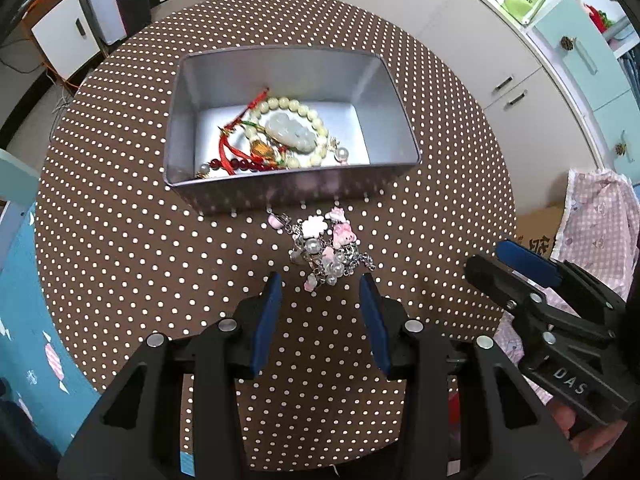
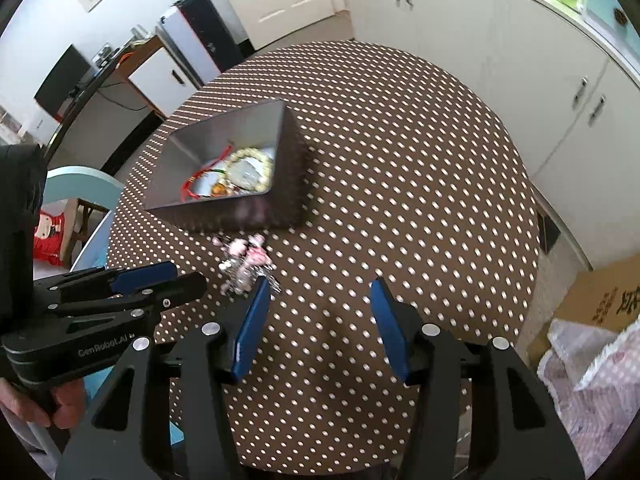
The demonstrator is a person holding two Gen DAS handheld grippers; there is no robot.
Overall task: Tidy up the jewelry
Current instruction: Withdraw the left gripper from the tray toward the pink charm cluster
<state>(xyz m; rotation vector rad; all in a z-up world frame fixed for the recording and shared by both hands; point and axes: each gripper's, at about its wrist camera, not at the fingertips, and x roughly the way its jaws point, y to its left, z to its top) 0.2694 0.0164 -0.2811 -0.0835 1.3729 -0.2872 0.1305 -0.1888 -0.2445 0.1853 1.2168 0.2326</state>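
A grey metal box (image 1: 296,184) (image 2: 288,152) stands on the round polka-dot table (image 1: 120,200) (image 2: 400,160). Inside lie a pale bead bracelet (image 1: 316,120) (image 2: 244,156), a jade pendant (image 1: 286,130), red cord (image 1: 240,120) and dark red beads. A pink and pearl charm chain (image 1: 326,246) (image 2: 246,264) lies on the cloth in front of the box. My left gripper (image 1: 320,284) hovers just short of the chain, open, nothing between its blue pads. My right gripper (image 2: 318,288) is open and empty, to the right of the chain.
White cabinets (image 2: 500,60) curve round the far and right sides. A cardboard box (image 2: 600,300) and pink patterned cloth (image 1: 600,216) sit beyond the table's right edge. A blue chair (image 2: 80,184) stands at the left. A person's hand (image 2: 60,404) holds the left gripper's handle.
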